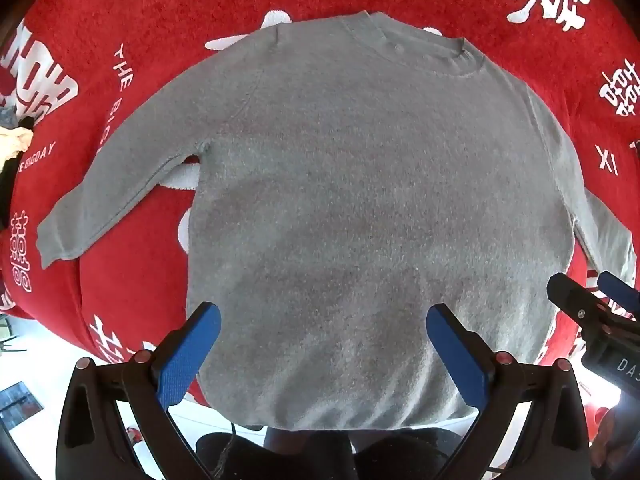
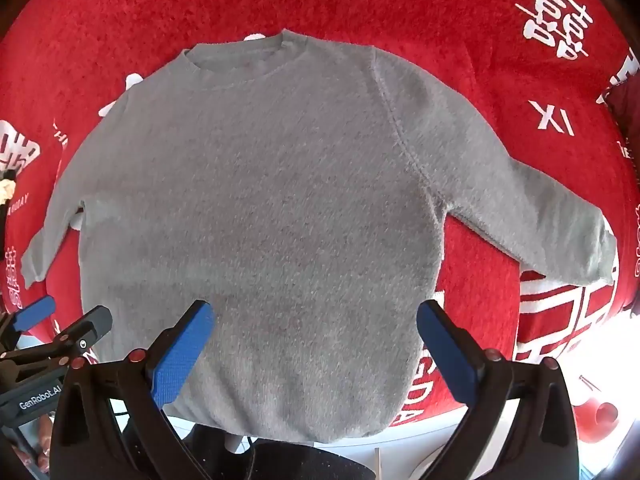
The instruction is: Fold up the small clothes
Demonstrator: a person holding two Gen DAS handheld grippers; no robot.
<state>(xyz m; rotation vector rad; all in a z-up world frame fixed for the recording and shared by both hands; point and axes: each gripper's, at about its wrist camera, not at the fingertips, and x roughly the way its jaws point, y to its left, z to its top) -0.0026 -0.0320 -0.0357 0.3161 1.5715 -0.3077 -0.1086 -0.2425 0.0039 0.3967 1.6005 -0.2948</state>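
Left wrist view shows a small grey knitted long-sleeved sweater [image 1: 360, 200] lying flat and face-up on a red plush blanket with white lettering [image 1: 140, 20], neckline away from me, hem at the near edge, both sleeves spread out to the sides. My left gripper [image 1: 324, 332] hangs over the lower body of the sweater, jaws spread wide with nothing between the blue pads. From the other wrist, my right gripper [image 2: 316, 328] is likewise wide apart and empty, above the same lower part. I judge the folding not yet begun: the garment is smoothed out, but no sleeve or side is turned in, so every fold remains.
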